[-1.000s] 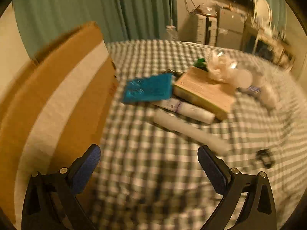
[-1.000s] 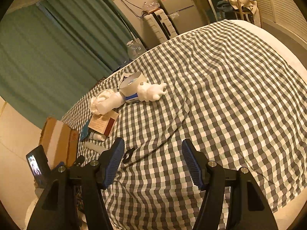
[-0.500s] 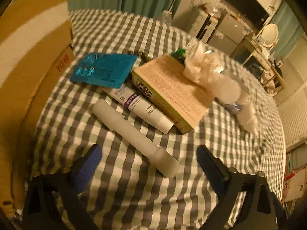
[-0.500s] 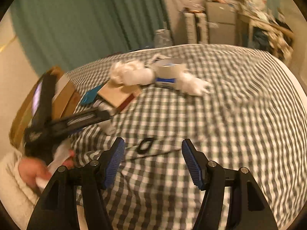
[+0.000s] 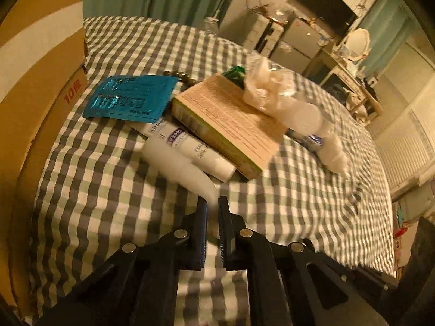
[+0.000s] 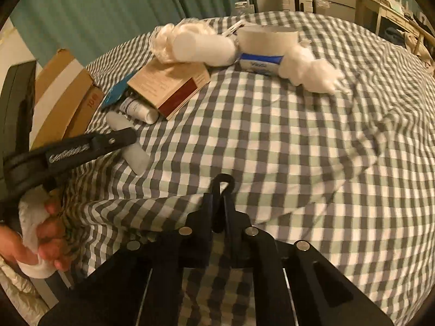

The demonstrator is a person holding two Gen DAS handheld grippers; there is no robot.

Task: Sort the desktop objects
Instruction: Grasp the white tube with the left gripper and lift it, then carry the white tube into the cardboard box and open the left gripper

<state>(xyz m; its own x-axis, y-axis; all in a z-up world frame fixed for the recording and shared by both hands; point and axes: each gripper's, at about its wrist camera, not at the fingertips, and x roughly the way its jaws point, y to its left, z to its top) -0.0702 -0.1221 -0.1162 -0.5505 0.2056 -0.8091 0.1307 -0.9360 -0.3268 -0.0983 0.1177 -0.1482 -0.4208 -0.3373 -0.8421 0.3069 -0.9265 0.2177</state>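
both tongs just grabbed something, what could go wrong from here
The left tongs pinch only the tip of the long frosted white tube; it may pivot or slip out when lifted. That tube touches the white labelled bottle under the tan cardboard box, so pulling could shift them. The right tongs hold a small black clip at one end.

A frosted white tube [image 5: 179, 167] is held at its near end; a black clip [image 6: 223, 187] is pinched above the near checked cloth.
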